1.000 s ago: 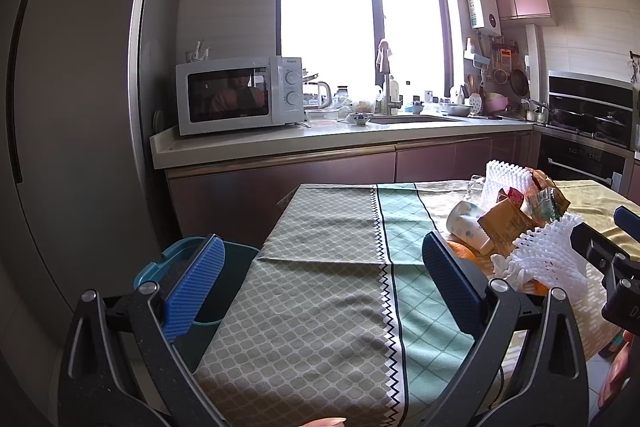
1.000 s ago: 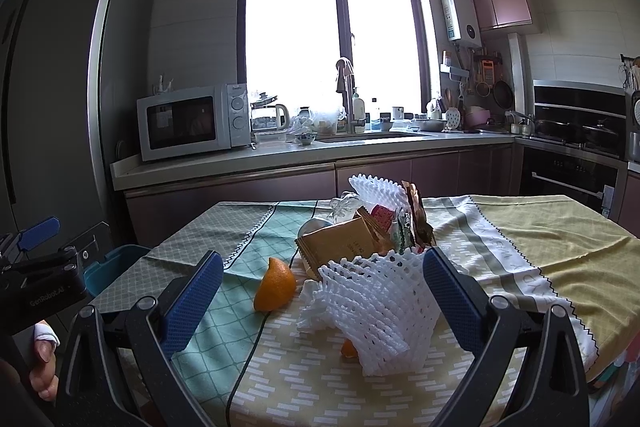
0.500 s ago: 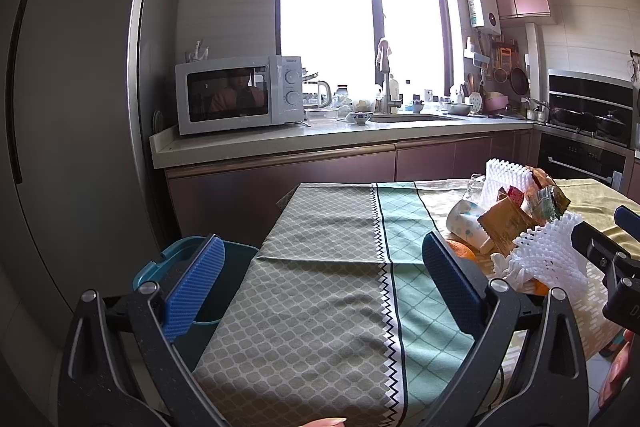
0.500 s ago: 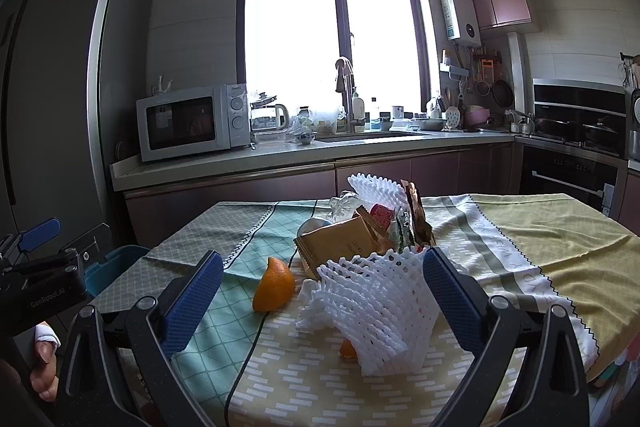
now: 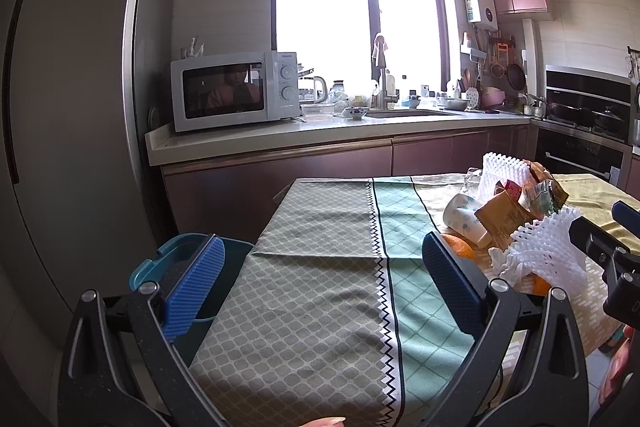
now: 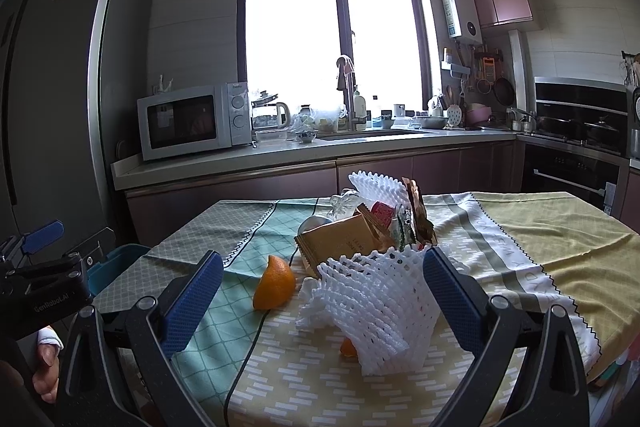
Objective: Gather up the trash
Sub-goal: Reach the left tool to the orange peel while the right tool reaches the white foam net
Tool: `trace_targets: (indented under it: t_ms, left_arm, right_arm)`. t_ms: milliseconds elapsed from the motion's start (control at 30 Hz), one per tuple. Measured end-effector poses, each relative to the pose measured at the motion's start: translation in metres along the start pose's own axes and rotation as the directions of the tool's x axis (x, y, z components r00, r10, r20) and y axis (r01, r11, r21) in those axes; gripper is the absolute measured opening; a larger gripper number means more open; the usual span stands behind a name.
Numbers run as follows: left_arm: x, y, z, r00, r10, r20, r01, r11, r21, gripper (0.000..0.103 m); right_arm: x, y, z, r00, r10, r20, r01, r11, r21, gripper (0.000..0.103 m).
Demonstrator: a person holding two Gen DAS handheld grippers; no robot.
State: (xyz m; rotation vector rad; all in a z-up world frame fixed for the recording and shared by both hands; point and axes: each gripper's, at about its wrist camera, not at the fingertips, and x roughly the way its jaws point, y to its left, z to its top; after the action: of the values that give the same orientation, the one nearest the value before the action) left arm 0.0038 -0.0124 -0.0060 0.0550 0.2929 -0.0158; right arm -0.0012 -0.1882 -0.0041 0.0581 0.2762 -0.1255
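A heap of trash lies on the table: white foam fruit netting [image 6: 376, 303], an orange piece [image 6: 275, 282], a brown cardboard packet [image 6: 344, 243], wrappers [image 6: 408, 223] and a paper cup [image 5: 466, 219]. My right gripper [image 6: 320, 291] hovers open over the near table edge, the netting between its blue pads without contact. My left gripper [image 5: 320, 283] is open over the grey-green cloth at the table's left end, with the heap off to its right. The same netting [image 5: 548, 255] shows in the left wrist view. A teal bin [image 5: 180, 259] stands on the floor beside the table's left end.
The table wears a patchwork cloth [image 6: 560, 239]. Behind it runs a counter [image 6: 280, 155] with a microwave [image 6: 188, 121], kettle and sink. A tall fridge [image 5: 60, 107] rises on the left; an oven [image 6: 576, 163] is built in on the right.
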Motion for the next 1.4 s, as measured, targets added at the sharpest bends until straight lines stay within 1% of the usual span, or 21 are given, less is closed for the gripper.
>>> trace_targets:
  t_ms: [367,533,700,833,900,1000,1100,1200,1267,1400]
  left_arm:
    - [0.010,-0.005,-0.001,0.999,-0.023,-0.038,0.023,1.000,0.006,0.097]
    - [0.020,-0.009,-0.001,0.996,-0.054,-0.070,0.055,0.998,0.012,0.097]
    - [0.033,-0.013,0.000,0.989,-0.099,-0.109,0.101,0.995,0.012,0.097]
    - [0.049,-0.022,0.002,0.976,-0.146,-0.161,0.150,0.989,0.013,0.096]
    - [0.057,-0.027,0.003,0.965,-0.183,-0.189,0.190,0.982,0.016,0.095]
    - [0.072,-0.041,0.003,0.947,-0.228,-0.225,0.241,0.970,0.031,0.094]
    - [0.087,-0.055,0.002,0.929,-0.256,-0.266,0.277,0.960,0.042,0.089]
    - [0.100,-0.067,0.001,0.916,-0.274,-0.293,0.302,0.952,0.051,0.086]
    - [0.110,-0.075,0.000,0.905,-0.284,-0.316,0.316,0.947,0.054,0.086]
    - [0.124,-0.086,0.000,0.886,-0.308,-0.345,0.347,0.936,0.057,0.078]
  right_arm:
    - [0.002,-0.011,0.002,1.000,0.019,-0.018,-0.018,1.000,0.012,0.097]
    - [0.005,-0.020,0.003,0.999,0.014,-0.029,-0.014,1.000,0.016,0.097]
    - [0.010,-0.036,0.003,0.998,0.005,-0.056,-0.003,0.999,0.033,0.097]
    - [0.017,-0.049,0.002,0.996,-0.001,-0.087,0.005,0.999,0.045,0.097]
    - [0.022,-0.056,-0.001,0.994,0.001,-0.112,0.005,0.998,0.059,0.097]
    - [0.034,-0.071,-0.005,0.986,0.027,-0.163,-0.009,0.994,0.109,0.097]
    - [0.045,-0.080,-0.010,0.976,0.047,-0.213,-0.016,0.989,0.144,0.097]
    - [0.052,-0.085,-0.016,0.967,0.070,-0.244,-0.031,0.987,0.158,0.096]
    - [0.056,-0.086,-0.018,0.962,0.089,-0.257,-0.047,0.985,0.167,0.093]
    - [0.065,-0.087,-0.020,0.952,0.119,-0.282,-0.069,0.981,0.181,0.087]
